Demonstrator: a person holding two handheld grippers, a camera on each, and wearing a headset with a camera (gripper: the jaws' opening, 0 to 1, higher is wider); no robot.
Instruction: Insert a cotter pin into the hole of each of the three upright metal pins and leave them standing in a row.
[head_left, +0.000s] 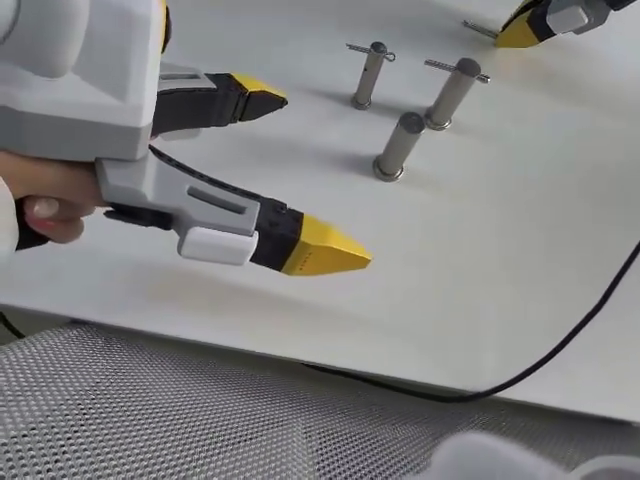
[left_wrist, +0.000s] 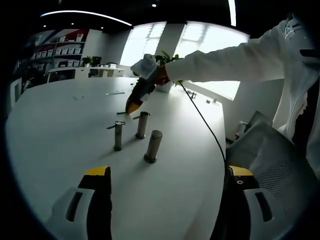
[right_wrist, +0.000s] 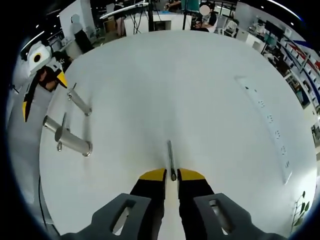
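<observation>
White table (head_left: 500, 250), right gripper (right_wrist: 172, 176) clenched on cotter pin (right_wrist: 170, 155), left gripper (head_left: 328, 180) released, near 3 metal pins (head_left: 403, 145)

Left gripper (head_left: 322, 180): a pale grey plastic shell with black jaw arms, each ending in a yellow wedge tip (head_left: 325, 250), and the nearer tip carries a faint small marking. A white block (head_left: 215, 245) is set on the nearer arm, next to a dark slot in the grey shell. Right gripper (right_wrist: 172, 176) is the same make: grey slotted shells, black arms, yellow tips. A thin black cable (left_wrist: 202, 120) trails from it. The person wears a white long sleeve (left_wrist: 225, 55) — part of a white coat.
</observation>
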